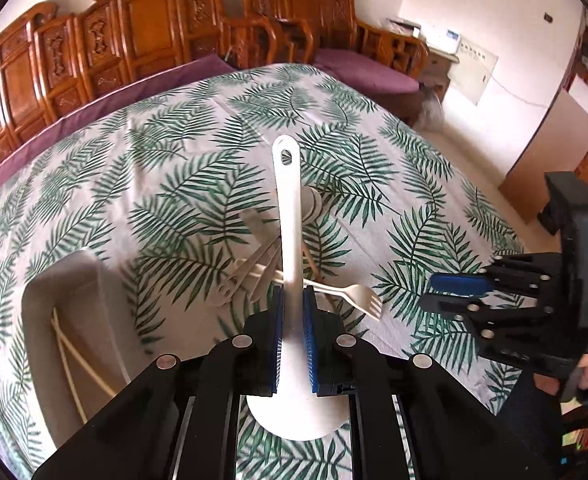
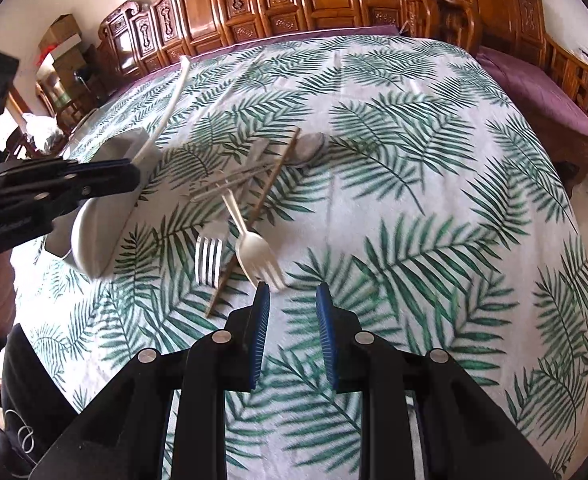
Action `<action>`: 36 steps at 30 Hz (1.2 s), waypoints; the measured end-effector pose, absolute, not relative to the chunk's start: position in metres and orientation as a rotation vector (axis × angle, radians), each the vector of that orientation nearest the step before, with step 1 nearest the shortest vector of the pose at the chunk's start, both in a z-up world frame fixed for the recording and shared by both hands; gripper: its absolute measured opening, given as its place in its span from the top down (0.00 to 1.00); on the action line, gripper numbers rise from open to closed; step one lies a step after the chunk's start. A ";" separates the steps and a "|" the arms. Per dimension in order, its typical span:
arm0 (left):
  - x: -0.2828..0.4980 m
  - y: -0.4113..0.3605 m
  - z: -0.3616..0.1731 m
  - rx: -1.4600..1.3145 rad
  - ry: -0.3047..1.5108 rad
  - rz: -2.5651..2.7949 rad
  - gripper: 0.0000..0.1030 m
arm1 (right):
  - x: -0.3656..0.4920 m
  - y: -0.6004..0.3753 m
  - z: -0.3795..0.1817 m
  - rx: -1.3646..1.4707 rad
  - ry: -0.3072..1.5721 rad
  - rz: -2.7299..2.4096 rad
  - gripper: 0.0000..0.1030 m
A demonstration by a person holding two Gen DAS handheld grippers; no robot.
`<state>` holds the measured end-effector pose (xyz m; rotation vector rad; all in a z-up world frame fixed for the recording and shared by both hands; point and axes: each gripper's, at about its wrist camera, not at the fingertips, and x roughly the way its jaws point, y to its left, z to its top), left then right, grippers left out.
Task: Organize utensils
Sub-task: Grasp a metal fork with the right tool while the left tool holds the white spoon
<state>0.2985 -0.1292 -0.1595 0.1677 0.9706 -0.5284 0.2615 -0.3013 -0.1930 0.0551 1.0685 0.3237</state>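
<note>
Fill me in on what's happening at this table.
A person is sorting utensils on a leaf-print tablecloth with a handheld gripper in each hand. The left gripper is shut on a white rice paddle, held handle forward above the pile. The right gripper is open and holds nothing, hovering near a beige plastic fork. A metal fork, a brown chopstick and a spoon lie loose. A grey tray at the left already holds a pair of pale chopsticks.

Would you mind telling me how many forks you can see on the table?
2. A cream plastic fork lies just beyond the right tongs; a metal fork lies directly to its left. Others may be hidden in the blurred utensil pile behind them.
</note>
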 end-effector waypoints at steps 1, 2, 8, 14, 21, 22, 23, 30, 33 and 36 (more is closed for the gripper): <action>0.296 -0.124 -0.158 0.160 0.966 -0.526 0.91 | 0.263 -0.298 -0.193 0.050 1.068 0.327 0.75; 0.294 -0.119 -0.156 0.153 0.962 -0.522 0.91 | 0.266 -0.293 -0.193 0.042 1.069 0.331 0.75; 0.283 -0.095 -0.151 0.126 0.946 -0.507 0.91 | 0.283 -0.267 -0.196 0.005 1.083 0.356 0.75; 0.280 -0.074 -0.147 0.092 0.935 -0.490 0.91 | 0.302 -0.248 -0.200 -0.011 1.094 0.360 0.75; 0.276 -0.061 -0.147 0.069 0.933 -0.485 0.91 | 0.319 -0.233 -0.209 -0.088 1.131 0.373 0.75; 0.275 -0.060 -0.147 0.065 0.934 -0.484 0.91 | 0.321 -0.232 -0.212 -0.110 1.144 0.367 0.75; 0.275 -0.060 -0.147 0.064 0.933 -0.485 0.91 | 0.322 -0.232 -0.214 -0.123 1.152 0.362 0.75; 0.269 -0.058 -0.147 0.059 0.934 -0.491 0.91 | 0.323 -0.242 -0.213 -0.170 1.198 0.343 0.75; 0.269 -0.058 -0.147 0.058 0.934 -0.490 0.91 | 0.323 -0.244 -0.213 -0.168 1.200 0.354 0.75; 0.268 -0.057 -0.147 0.056 0.934 -0.491 0.91 | 0.324 -0.238 -0.216 -0.194 1.211 0.367 0.75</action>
